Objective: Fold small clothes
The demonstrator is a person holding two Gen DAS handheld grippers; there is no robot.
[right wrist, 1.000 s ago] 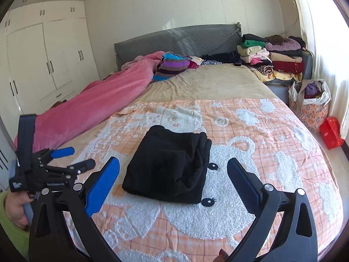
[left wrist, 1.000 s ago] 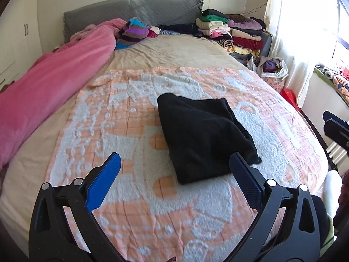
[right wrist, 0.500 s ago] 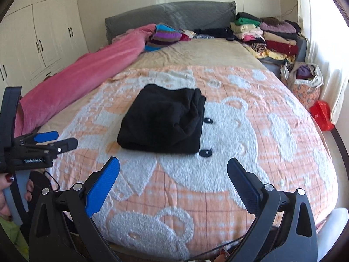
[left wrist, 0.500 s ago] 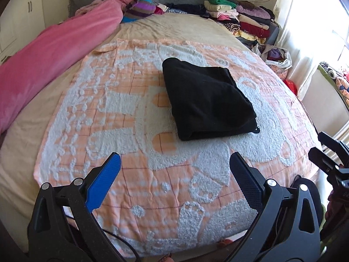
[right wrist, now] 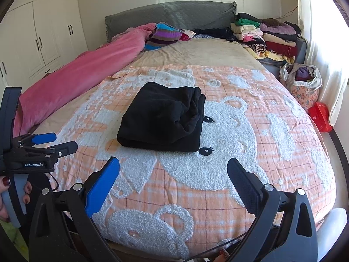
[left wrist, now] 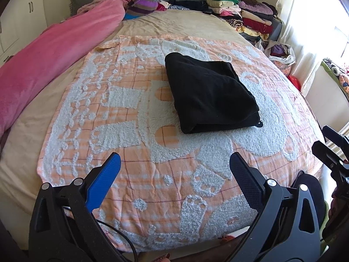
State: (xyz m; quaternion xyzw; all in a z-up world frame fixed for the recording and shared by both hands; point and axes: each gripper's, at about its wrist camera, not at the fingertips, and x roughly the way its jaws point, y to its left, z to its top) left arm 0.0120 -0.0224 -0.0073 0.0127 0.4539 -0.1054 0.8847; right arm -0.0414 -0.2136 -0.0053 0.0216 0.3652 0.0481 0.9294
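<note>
A black garment (left wrist: 209, 93), folded into a thick rectangle, lies on the orange and white bear blanket (left wrist: 122, 113) in the middle of the bed. It also shows in the right wrist view (right wrist: 163, 120). My left gripper (left wrist: 174, 170) is open and empty, held back over the foot of the bed, well short of the garment. My right gripper (right wrist: 173, 172) is open and empty, also near the foot of the bed. The left gripper shows at the left edge of the right wrist view (right wrist: 52, 144).
A pink duvet (right wrist: 76, 76) runs along the bed's left side. Stacks of folded clothes (right wrist: 268, 37) sit at the far right by the grey headboard (right wrist: 174, 15). A floral bag (right wrist: 303, 83) and a red item (right wrist: 320, 115) stand on the floor at right. White wardrobes (right wrist: 43, 35) stand at left.
Both grippers have pulled back from the folded black garment toward the foot of the bed, staying open and empty. The garment has not moved.
</note>
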